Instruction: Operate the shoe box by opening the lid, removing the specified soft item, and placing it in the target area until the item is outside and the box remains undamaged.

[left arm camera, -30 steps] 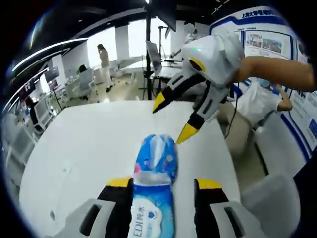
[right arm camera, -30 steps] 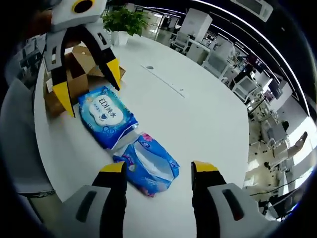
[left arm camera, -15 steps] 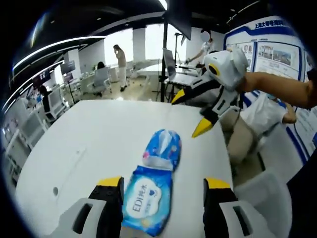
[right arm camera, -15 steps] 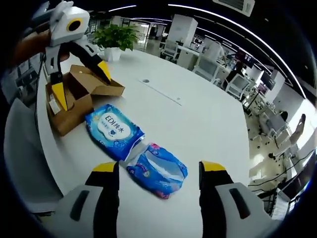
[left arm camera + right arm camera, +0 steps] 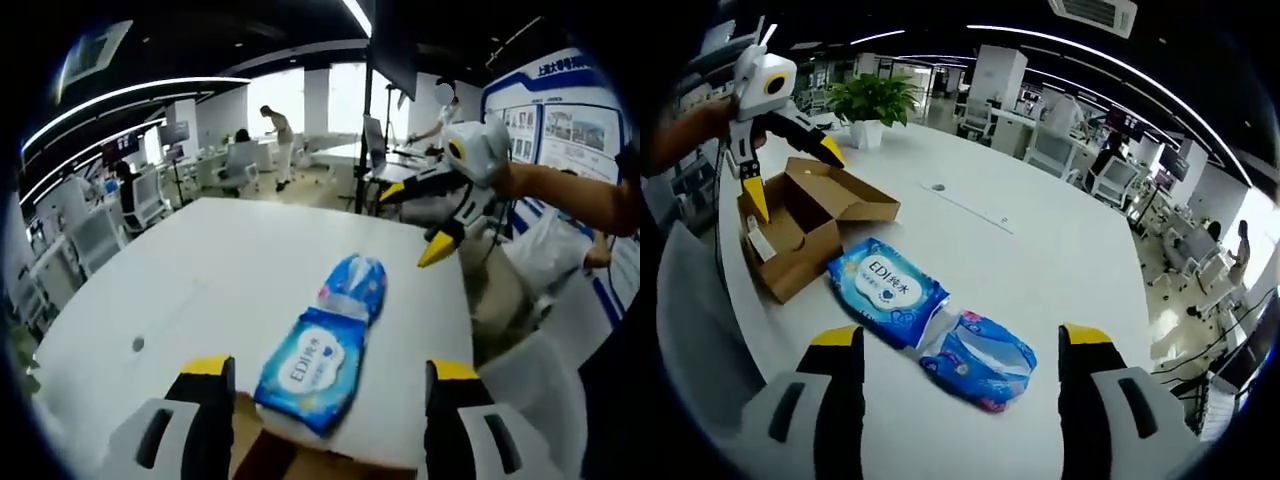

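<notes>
shoe box point(image 5: 805, 225) of brown cardboard sits open near the white table's point(image 5: 1040, 250) edge, lid flapped back; the left gripper point(image 5: 785, 170) hangs over it, jaws spread, holding nothing. just beside it lies a blue wet-wipes pack point(image 5: 887, 291) touching a second blue soft pack point(image 5: 978, 359), maybe tissues. the right gripper point(image 5: 958, 375) hovers with jaws wide apart and empty, straddling the second pack from above

**Open shoe box with two soft packs on a white table**

A brown cardboard shoe box point(image 5: 805, 225) sits open near the table edge, lid flipped back, looking intact. Just beside it lies a flat blue wet-wipe pack point(image 5: 886, 291) labelled "EDI". A second blue patterned soft pack point(image 5: 978, 360) touches its end, both outside the box.
</notes>
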Motion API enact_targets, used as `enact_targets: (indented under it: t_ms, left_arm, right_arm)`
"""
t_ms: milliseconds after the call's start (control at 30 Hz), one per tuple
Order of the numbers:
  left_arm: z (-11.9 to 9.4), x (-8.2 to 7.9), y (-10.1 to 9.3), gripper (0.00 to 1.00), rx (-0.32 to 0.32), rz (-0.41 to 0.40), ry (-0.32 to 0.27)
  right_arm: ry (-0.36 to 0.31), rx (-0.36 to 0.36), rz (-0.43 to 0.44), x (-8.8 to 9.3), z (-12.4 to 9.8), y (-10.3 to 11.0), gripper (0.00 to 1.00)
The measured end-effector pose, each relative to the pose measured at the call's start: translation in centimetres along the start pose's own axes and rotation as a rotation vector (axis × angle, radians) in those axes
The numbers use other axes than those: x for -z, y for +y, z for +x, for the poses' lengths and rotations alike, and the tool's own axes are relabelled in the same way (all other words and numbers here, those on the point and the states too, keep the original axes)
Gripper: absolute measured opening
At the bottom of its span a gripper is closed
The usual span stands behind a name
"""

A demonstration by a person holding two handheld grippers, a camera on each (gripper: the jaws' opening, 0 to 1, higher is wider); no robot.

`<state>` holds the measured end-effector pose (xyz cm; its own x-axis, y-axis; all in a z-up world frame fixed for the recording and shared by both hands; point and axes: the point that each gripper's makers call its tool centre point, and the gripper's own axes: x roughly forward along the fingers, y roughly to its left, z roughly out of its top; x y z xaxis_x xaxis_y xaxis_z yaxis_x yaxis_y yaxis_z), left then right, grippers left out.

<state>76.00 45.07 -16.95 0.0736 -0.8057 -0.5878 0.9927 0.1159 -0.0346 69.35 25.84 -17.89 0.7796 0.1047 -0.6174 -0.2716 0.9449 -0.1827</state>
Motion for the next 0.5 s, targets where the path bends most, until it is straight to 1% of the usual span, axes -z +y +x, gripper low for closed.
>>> enact_targets:
  t_ms: [33,100,167,267,400,500]
  left_arm:
    - [-0.5,0.2,0.1,0.82,-0.007,-0.011,-0.005]
    - [-1.2,0.5,0.2,0.84,-0.019,-0.022,-0.018]
    - [-2.0,0.8,0.1,0.86,-0.025,-0.039,-0.036]
    - [-3.3,1.8,0.2,0.91,-0.040,-0.061,-0.046]
    - [-4.8,2.8,0.3,0.93,-0.060,-0.090,-0.067]
    - [-6.1,3.8,0.9,0.95,-0.096,-0.115,-0.075]
  right_arm:
    - [-0.008,0.002,0.001,-0.4,-0.1,0.0,0.79]
    - [-0.011,-0.001,-0.009,-0.3,-0.3,0.3,0.78]
    - [-0.017,-0.003,-0.012,-0.5,-0.4,0.7,0.79]
    - [-0.025,-0.009,-0.011,-1.0,-0.6,1.1,0.79]
    - [-0.034,-0.024,-0.010,-1.5,-0.7,2.0,0.81]
    - [-0.040,-0.035,-0.005,-1.7,-0.6,2.4,0.82]
